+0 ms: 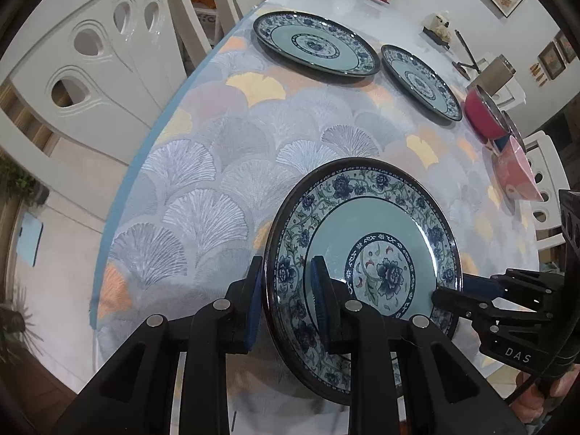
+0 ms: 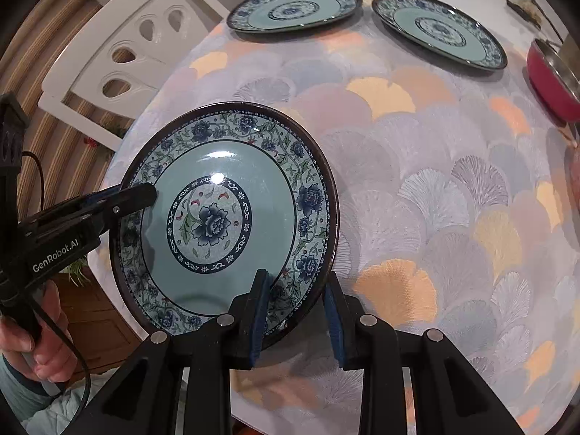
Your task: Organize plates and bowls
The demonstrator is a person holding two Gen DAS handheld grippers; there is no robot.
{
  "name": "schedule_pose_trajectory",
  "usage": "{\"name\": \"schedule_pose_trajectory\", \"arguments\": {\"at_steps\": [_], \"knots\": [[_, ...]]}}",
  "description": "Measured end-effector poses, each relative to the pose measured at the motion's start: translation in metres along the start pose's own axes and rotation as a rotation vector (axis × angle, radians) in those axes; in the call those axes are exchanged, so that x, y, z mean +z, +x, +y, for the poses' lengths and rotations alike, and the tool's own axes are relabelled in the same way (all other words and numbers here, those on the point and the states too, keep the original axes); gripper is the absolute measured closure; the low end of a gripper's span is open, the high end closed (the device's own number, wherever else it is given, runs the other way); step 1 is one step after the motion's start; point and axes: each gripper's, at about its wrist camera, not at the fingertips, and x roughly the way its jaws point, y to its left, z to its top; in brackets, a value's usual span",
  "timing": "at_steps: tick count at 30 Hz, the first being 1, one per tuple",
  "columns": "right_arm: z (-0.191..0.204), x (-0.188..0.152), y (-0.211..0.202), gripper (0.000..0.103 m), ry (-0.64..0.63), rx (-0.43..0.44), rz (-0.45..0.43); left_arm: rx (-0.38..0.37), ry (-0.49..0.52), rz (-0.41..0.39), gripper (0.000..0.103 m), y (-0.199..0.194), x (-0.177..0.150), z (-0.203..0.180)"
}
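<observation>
We hold a blue floral plate [image 1: 366, 250] — left hand-held gripper [image 1: 288, 291] and right hand-held gripper [image 2: 297, 302] each clenched on its rim — tilted above the desk [image 1: 203, 166].

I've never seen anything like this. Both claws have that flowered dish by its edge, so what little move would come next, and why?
Probably carry the held plate forward toward the two plates lying flat at the far side. The left gripper and right gripper each straddle its rim, and it appears raised and tilted.
</observation>
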Motion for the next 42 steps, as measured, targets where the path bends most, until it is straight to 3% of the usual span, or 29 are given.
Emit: {"name": "schedule_pose_trajectory", "arguments": {"at_steps": [5, 9, 15, 23, 29, 37, 42], "knots": [[-0.008, 0.005, -0.003, 0.075, 0.034, 0.019, 0.018, 0.002, -0.048, -0.005, 0.079, -0.004, 0.007, 0.017], [-0.019, 0.017, -0.021, 0.074, 0.069, 0.015, -0.030, -0.018, -0.089, -0.051, 0.079, -0.017, 0.024, 0.031], [-0.028, 0.049, -0.051, 0.067, 0.083, 0.006, -0.134, -0.056, -0.044, -0.150, 0.079, -0.036, 0.070, 0.024], [-0.047, 0.106, -0.071, 0.057, 0.083, 0.025, -0.235, -0.072, 0.001, -0.241, 0.042, -0.030, 0.161, 0.017], [-0.053, 0.149, -0.058, 0.054, 0.110, 0.074, -0.233, -0.061, -0.002, -0.199, 0.044, 0.010, 0.215, 0.023], [-0.065, 0.184, -0.017, 0.054, 0.227, 0.137, -0.172, -0.044, 0.024, -0.143, 0.049, 0.051, 0.246, 0.028], [-0.072, 0.200, -0.001, 0.054, 0.255, 0.138, -0.157, -0.034, 0.050, -0.124, 0.058, 0.070, 0.264, 0.028]]}}
